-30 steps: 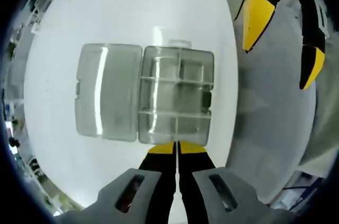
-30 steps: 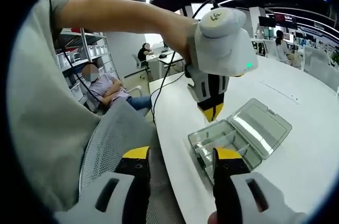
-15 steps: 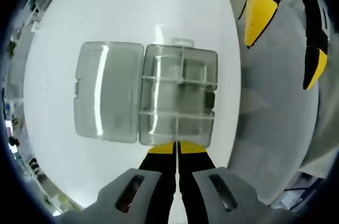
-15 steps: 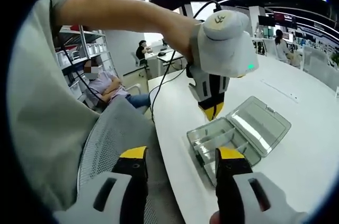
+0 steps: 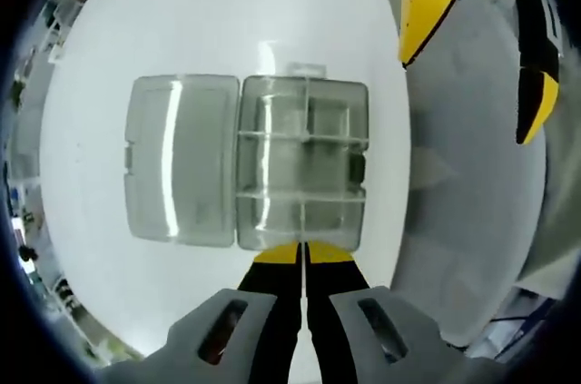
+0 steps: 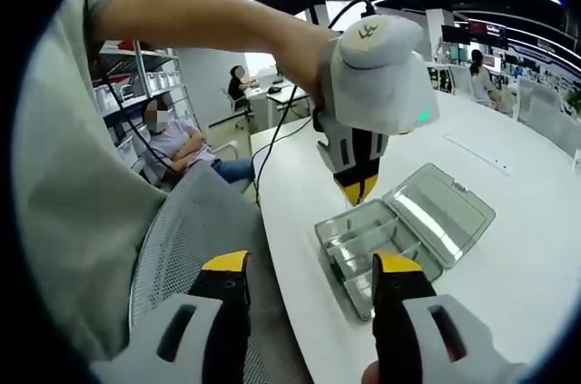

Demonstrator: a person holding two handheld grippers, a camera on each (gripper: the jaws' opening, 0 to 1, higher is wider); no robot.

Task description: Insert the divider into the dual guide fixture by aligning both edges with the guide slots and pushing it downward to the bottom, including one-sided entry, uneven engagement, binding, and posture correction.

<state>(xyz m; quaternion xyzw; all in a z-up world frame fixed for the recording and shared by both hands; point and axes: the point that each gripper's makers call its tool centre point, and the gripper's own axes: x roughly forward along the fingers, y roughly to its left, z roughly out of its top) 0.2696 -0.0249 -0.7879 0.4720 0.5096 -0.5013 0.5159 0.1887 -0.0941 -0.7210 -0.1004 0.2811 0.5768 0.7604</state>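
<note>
open office, white round bench [image 5: 227, 21]. a clear plastic box [image 5: 302, 162] lies near its edge, lid [image 5: 177, 159] flung flat, thin dividers [image 5: 300, 137] already slotted inside. left claw [image 5: 302, 253] pressed together just over the box wall, nothing visible between the tips; right claw [image 6: 309, 268] spread, empty. dividers look light, stiff, slick, likely brittle; pinch one at mid top edge.

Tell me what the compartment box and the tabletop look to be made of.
Compartment box: looks like clear, glossy plastic; the table shows through its hinged lid, which catches a bright glare streak. Tabletop: smooth white surface, perhaps laminate, with a soft sheen; the exact material is not discernible.
</note>
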